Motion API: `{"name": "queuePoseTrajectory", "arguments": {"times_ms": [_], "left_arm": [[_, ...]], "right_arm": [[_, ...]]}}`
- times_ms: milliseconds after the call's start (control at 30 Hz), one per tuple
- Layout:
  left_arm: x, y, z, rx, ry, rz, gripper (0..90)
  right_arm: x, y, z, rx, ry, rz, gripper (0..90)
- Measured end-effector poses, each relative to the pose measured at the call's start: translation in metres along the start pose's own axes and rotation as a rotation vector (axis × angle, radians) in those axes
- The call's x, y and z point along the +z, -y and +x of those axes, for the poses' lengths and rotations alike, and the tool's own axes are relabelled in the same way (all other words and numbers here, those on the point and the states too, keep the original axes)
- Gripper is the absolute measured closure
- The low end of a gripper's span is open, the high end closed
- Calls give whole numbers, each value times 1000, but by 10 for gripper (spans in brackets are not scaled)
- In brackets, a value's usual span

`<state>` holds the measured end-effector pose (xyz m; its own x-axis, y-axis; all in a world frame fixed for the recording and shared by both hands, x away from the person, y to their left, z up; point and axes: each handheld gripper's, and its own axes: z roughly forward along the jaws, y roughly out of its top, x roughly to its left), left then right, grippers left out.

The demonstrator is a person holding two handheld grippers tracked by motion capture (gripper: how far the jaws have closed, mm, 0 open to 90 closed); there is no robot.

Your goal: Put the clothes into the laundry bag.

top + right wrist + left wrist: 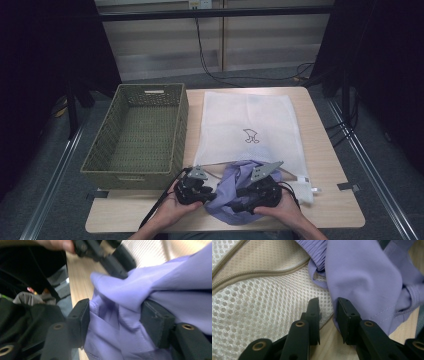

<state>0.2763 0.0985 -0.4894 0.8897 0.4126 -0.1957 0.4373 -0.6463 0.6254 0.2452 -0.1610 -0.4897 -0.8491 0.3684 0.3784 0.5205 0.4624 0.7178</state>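
At the table's near edge, the left gripper [327, 315] is hovering, jaws parted, beside the purple garment [235, 192]; the right gripper [113, 322], jaws spread, is straddling its folds; gather more cloth before clamping, clear of the mesh laundry bag [245, 125].

Your two black handheld grippers, left [192, 189] & right [260, 194], each w/ grey three-cornered top plate; black blocky jaws w/ brass-coloured pivot rivets; black cable trails off left.

floor [60, 165]: grey | wall panels [165, 45]: pale | black curtains [45, 45]: both sides | table [330, 205]: light wood
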Motion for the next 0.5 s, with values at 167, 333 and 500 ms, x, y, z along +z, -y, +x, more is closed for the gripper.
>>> {"name": "queuePoseTrajectory", "arguments": {"times_ms": [167, 333, 500], "left_arm": [[0, 0, 1, -11, 8, 2, 718], [0, 0, 2, -18, 12, -1, 711], [1, -2, 0, -12, 18, 4, 638]], "right_arm": [[15, 5, 4, -42, -1, 57, 324], [17, 10, 8, -96, 43, 39, 382], [15, 9, 5, -87, 78, 54, 604]]}}
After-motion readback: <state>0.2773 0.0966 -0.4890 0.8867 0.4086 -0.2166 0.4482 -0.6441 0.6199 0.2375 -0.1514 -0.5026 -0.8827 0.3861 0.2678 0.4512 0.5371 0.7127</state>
